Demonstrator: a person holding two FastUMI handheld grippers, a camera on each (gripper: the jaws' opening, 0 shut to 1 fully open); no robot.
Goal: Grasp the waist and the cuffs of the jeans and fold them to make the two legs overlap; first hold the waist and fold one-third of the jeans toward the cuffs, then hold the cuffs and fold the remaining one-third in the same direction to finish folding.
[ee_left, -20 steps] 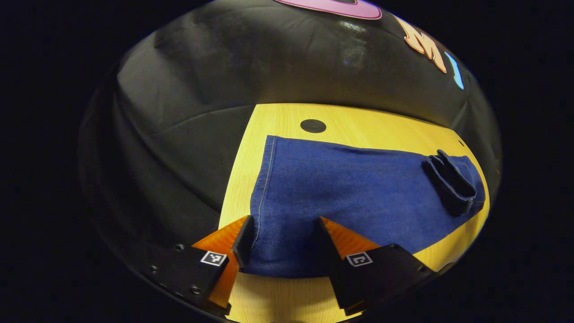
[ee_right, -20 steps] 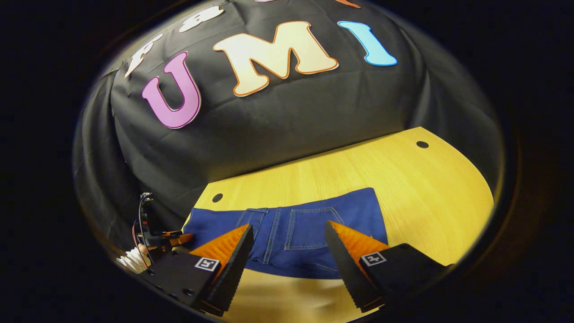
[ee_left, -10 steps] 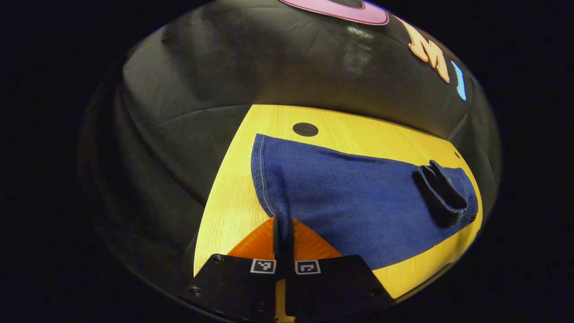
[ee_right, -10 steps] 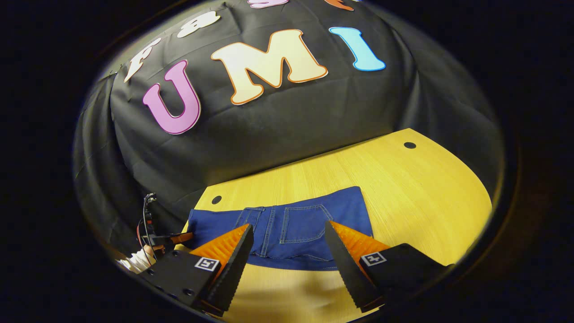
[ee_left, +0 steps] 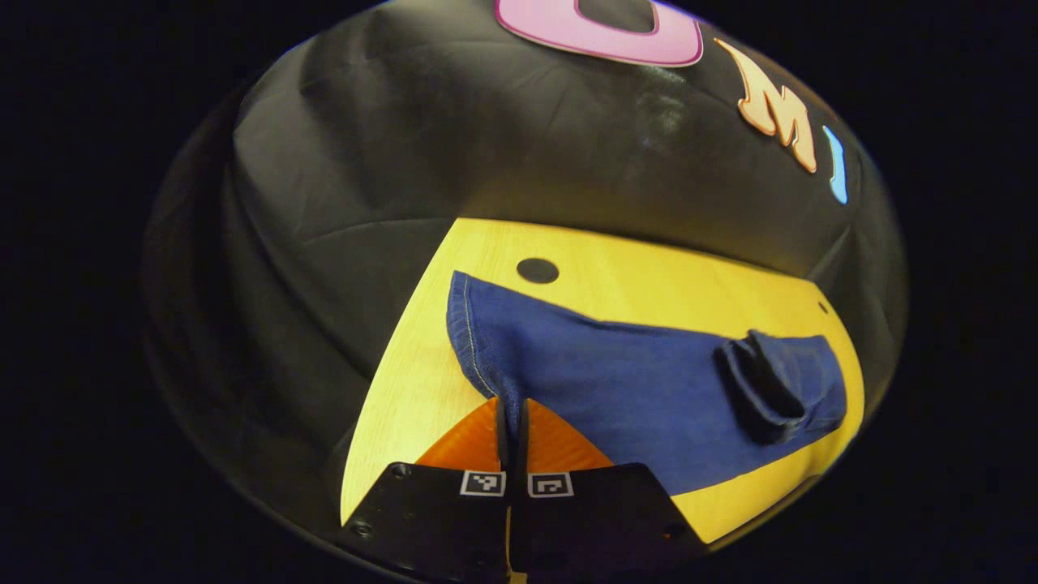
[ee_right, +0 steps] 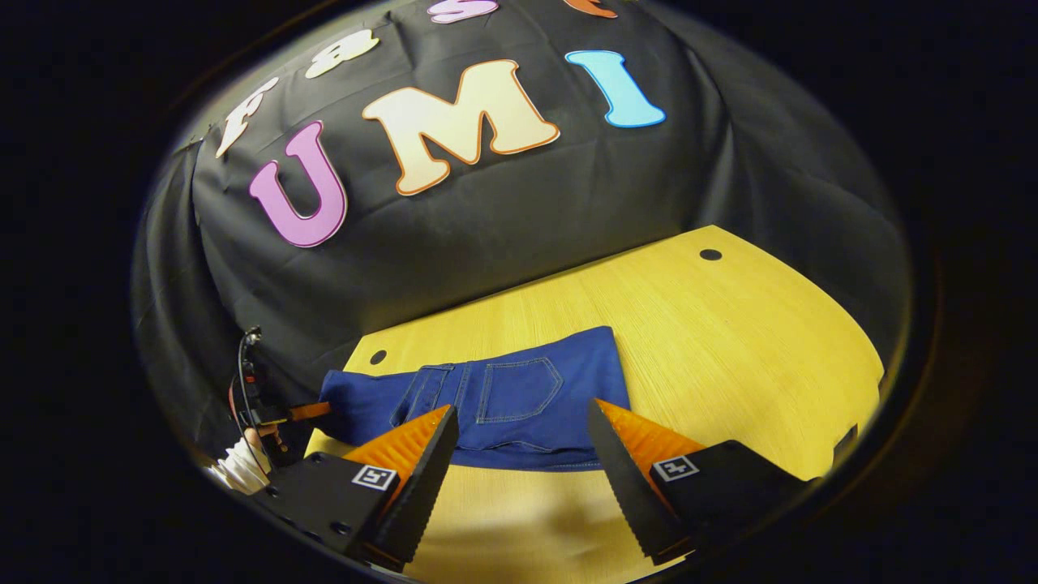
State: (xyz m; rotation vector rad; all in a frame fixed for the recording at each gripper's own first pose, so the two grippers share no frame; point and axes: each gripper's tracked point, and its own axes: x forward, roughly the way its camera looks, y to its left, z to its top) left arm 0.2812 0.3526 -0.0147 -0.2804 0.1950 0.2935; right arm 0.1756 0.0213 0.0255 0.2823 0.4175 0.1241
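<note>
From the left gripper view I see my left gripper (ee_left: 511, 422) with its fingers pressed together on the near corner of the cuffs (ee_left: 478, 357), pinching the denim so the hem rises into a small peak between them. The jeans (ee_left: 632, 389) lie across the yellow wooden surface (ee_left: 405, 405), legs stacked one on the other, running away to the right, where the waist (ee_left: 770, 381) end sits folded back on itself in a rumpled roll. A dark round hole (ee_left: 538, 270) in the surface lies just beyond the cuffs' far corner. From the right gripper view, my right gripper (ee_right: 523, 454) hangs above the near edge of the jeans with its fingers spread wide apart and nothing between them; the folded waist part, back pocket (ee_right: 519, 389) facing up, lies just beyond the fingertips. At the left of this view I can make out the other gripper at the cuff end, with what looks like a hand in a pale sleeve (ee_right: 235, 470) behind it, though it is small and dim there. The rest of the surface to the right lies bare wood with another small hole (ee_right: 710, 255).
</note>
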